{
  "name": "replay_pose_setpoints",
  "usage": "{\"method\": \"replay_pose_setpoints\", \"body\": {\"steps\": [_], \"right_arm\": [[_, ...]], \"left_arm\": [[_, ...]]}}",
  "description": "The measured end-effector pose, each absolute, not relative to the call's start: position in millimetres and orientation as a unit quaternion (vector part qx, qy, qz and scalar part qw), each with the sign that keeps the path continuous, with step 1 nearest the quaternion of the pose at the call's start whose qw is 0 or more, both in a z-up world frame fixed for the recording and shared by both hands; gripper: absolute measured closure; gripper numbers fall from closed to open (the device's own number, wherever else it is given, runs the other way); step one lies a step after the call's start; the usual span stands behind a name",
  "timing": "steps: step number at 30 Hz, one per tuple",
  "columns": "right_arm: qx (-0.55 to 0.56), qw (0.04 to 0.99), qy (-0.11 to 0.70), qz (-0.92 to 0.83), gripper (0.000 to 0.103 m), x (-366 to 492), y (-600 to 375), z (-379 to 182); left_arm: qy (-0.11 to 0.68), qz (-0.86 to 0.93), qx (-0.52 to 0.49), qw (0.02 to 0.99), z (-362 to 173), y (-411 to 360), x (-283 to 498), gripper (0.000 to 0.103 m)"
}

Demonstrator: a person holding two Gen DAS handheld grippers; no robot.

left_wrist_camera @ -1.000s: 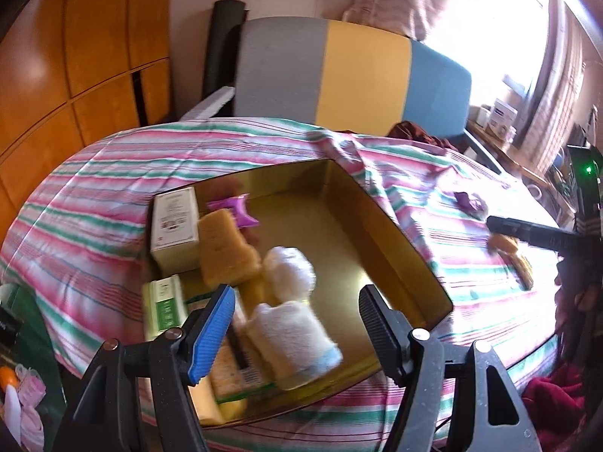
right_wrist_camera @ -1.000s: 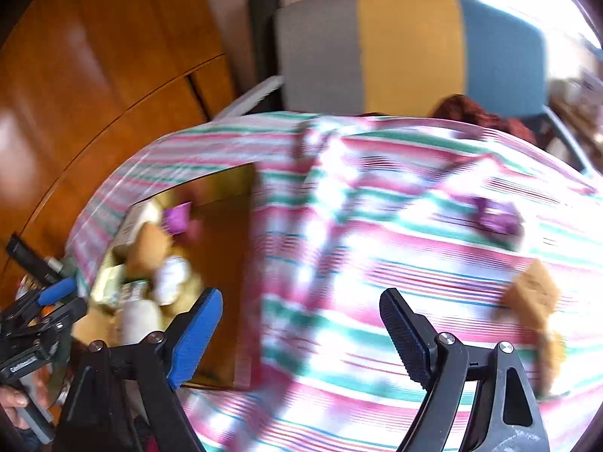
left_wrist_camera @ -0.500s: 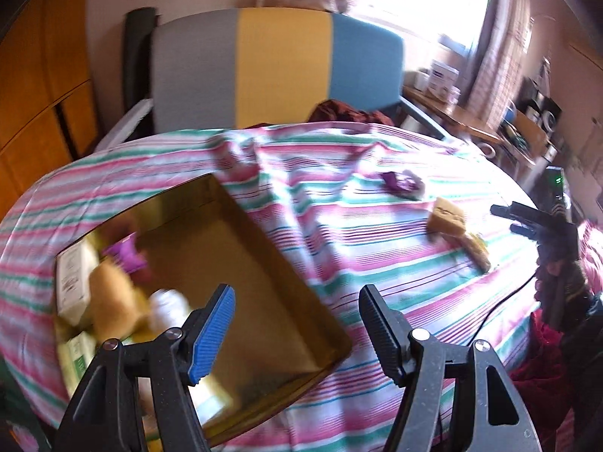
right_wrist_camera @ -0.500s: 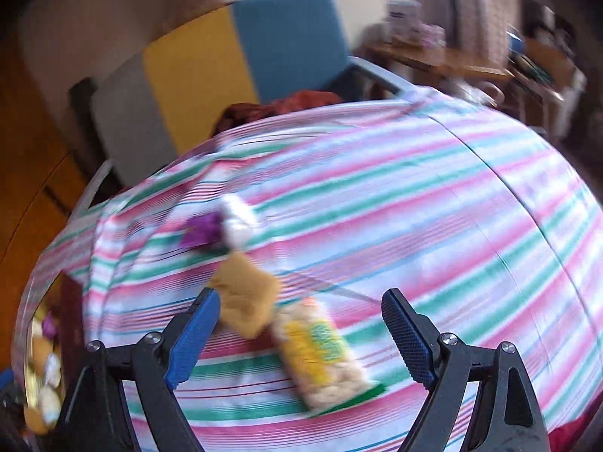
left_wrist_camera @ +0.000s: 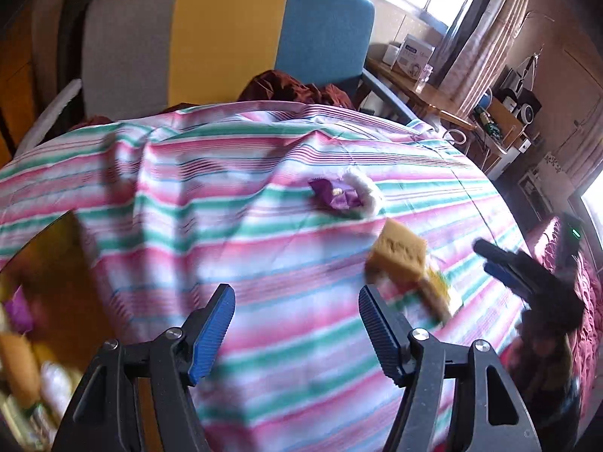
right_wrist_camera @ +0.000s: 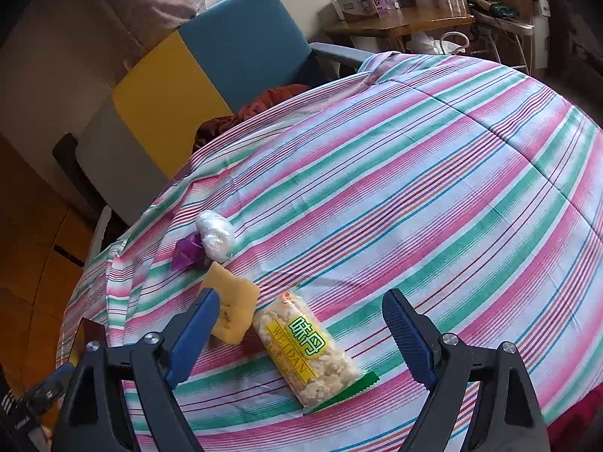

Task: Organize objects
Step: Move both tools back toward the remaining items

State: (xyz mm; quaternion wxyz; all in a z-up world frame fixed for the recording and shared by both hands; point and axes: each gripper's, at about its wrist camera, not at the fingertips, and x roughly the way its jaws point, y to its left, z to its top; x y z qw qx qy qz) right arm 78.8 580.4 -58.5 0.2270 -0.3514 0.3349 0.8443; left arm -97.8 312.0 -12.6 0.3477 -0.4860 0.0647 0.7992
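Note:
A clear snack packet [right_wrist_camera: 309,346] with a yellow label lies on the striped cloth, right below my open right gripper [right_wrist_camera: 301,297]. A yellow sponge [right_wrist_camera: 233,312] touches the packet's left end, by the left finger. Farther back lie a white wrapped ball [right_wrist_camera: 215,235] and a purple wrapper [right_wrist_camera: 188,250]. In the left wrist view my left gripper [left_wrist_camera: 295,301] hangs open and empty over bare cloth. The sponge [left_wrist_camera: 397,254], packet [left_wrist_camera: 437,293] and purple wrapper [left_wrist_camera: 333,197] are ahead to its right. The golden box [left_wrist_camera: 49,248] with blurred items is at the left edge.
A chair [left_wrist_camera: 226,34] with a grey, yellow and blue back stands behind the table, dark red cloth [left_wrist_camera: 294,88] on its seat. A wooden side table [right_wrist_camera: 399,22] with boxes is at the far right. Brown wooden panels [right_wrist_camera: 34,263] stand at the left.
The left wrist view swung right, from over the golden box to the loose items. The right gripper swept right and rolled, ending over the sponge and snack packet. Both stayed open.

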Motion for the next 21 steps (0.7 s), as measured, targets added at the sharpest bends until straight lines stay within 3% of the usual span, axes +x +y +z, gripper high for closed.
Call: {"method": "replay_pose_setpoints", "body": {"steps": [11, 21], "right_arm": [[-0.346, 0.208, 0.359, 0.841, 0.013, 81, 581, -59], [-0.356, 0.189, 0.386, 0.830, 0.012, 79, 583, -67]], "left_arm": [[0.044, 0.767, -0.538, 0.347, -54, 422, -164, 0.037], [0.077, 0.761, -0.562, 0.316, -96, 482, -198, 0.037]]}}
